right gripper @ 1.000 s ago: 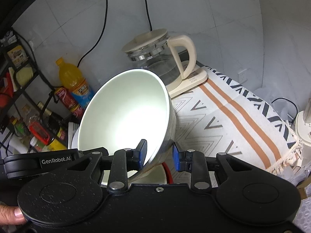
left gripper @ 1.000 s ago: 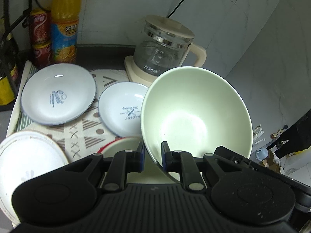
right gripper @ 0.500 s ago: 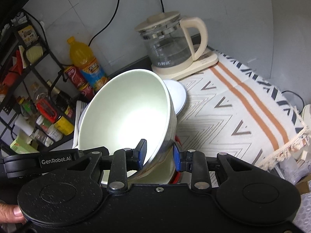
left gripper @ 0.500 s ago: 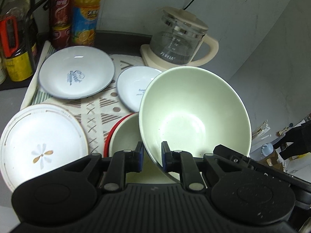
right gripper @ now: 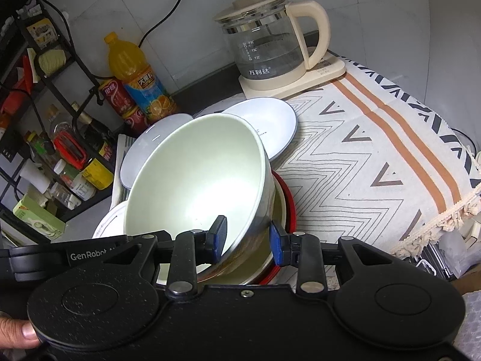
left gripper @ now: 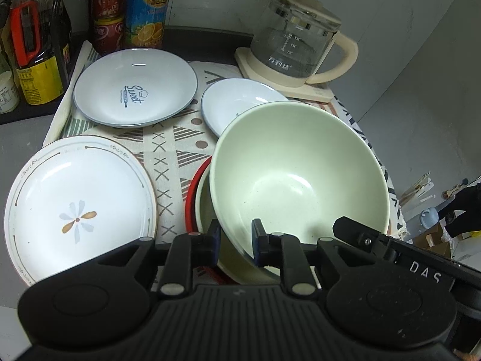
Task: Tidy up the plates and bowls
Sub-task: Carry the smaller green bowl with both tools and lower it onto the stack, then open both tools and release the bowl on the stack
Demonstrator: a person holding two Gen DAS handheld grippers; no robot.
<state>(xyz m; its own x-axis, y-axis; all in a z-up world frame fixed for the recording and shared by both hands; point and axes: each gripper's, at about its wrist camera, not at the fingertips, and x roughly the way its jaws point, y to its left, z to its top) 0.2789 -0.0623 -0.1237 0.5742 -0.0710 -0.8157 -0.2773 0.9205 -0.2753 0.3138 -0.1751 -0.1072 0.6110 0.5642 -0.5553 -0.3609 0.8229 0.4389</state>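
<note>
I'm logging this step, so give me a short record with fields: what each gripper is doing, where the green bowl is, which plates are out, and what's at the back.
left gripper: shut on green bowl rim
right gripper: shut on the same bowl's rim
bowl position: tilted, just above the red-rimmed bowl
plates on cloth: flower plate, Sweet plate, small white plate
back of counter: glass kettle, orange juice bottle, red cans

Black tools, blue-padded fingertips
</note>
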